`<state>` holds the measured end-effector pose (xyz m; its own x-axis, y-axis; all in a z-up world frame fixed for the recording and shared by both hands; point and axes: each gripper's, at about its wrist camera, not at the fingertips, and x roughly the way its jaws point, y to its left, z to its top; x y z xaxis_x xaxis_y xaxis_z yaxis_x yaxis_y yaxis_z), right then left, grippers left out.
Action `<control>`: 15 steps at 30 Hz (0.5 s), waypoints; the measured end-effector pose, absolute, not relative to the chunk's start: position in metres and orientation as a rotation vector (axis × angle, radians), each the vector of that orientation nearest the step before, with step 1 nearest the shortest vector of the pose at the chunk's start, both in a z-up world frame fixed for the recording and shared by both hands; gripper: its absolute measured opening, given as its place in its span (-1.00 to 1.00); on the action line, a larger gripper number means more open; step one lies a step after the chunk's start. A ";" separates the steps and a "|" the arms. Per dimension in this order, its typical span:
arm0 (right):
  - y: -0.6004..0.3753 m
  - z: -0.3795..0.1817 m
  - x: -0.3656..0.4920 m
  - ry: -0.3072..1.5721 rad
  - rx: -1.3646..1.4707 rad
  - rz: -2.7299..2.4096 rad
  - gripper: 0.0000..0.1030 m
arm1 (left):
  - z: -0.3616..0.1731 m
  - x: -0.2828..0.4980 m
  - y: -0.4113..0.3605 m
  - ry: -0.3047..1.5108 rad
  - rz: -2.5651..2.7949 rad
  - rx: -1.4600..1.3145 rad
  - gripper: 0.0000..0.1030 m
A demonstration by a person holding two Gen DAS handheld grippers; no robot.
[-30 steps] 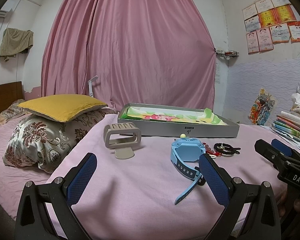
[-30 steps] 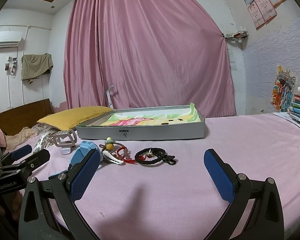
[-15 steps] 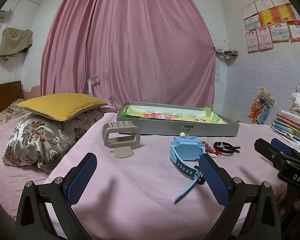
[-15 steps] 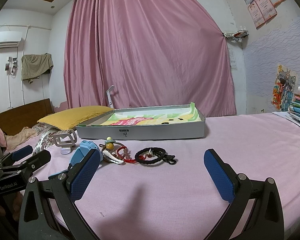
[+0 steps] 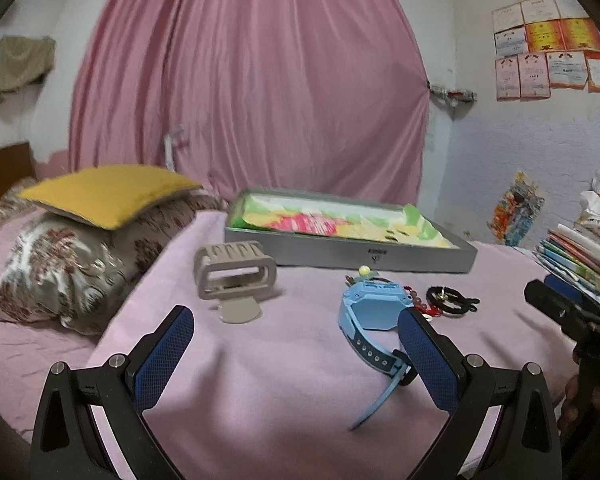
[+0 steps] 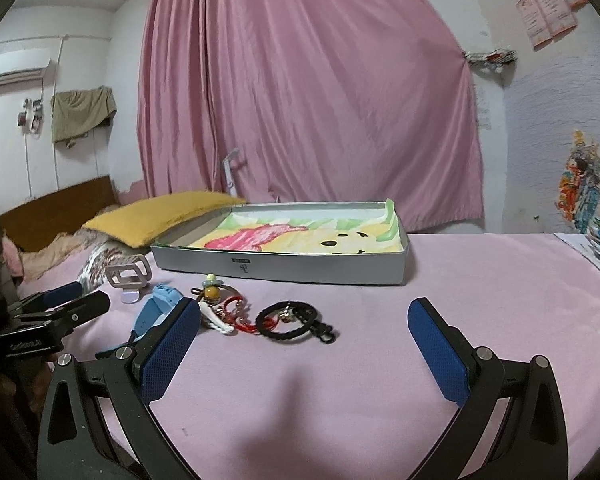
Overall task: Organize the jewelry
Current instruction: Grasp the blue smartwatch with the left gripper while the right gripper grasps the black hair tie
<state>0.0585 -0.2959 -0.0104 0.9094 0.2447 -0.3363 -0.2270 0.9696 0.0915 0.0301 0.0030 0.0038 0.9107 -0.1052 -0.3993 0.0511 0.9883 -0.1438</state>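
A shallow grey box (image 5: pixel 340 254) (image 6: pixel 284 270) with a colourful paper lining lies on the pink bedspread. In front of it lie a beige hair claw clip (image 5: pixel 234 276) (image 6: pixel 130 276), a blue watch (image 5: pixel 374 312) (image 6: pixel 156 310), a red beaded charm string (image 6: pixel 228 312) and a black braided bracelet (image 5: pixel 450 300) (image 6: pixel 288 320). My left gripper (image 5: pixel 296 360) is open and empty, low over the bed between the clip and the watch. My right gripper (image 6: pixel 304 348) is open and empty, just short of the black bracelet.
A yellow cushion (image 5: pixel 108 194) on a floral pillow (image 5: pixel 72 268) lies at the left. Stacked books (image 5: pixel 576 256) sit at the right edge of the bed. A pink curtain (image 5: pixel 252 92) hangs behind. Each gripper shows in the other's view.
Both views have risen and tilted a little, so the box interior shows more. The objects have not moved and both grippers stay open.
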 end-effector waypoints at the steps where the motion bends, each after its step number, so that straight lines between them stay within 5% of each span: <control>1: -0.297 -0.008 0.062 0.366 0.042 0.245 0.97 | 0.004 0.035 0.004 0.440 -0.097 -0.139 0.98; 4: -0.301 -0.001 0.079 0.429 0.011 0.261 0.94 | 0.003 0.051 0.004 0.522 -0.154 -0.167 0.98; 9: -0.306 -0.004 0.114 0.561 -0.006 0.312 0.45 | -0.001 0.066 -0.005 0.595 -0.204 -0.170 0.92; 15: -0.295 -0.015 0.144 0.679 -0.060 0.373 -0.20 | -0.005 0.084 -0.010 0.684 -0.267 -0.192 0.49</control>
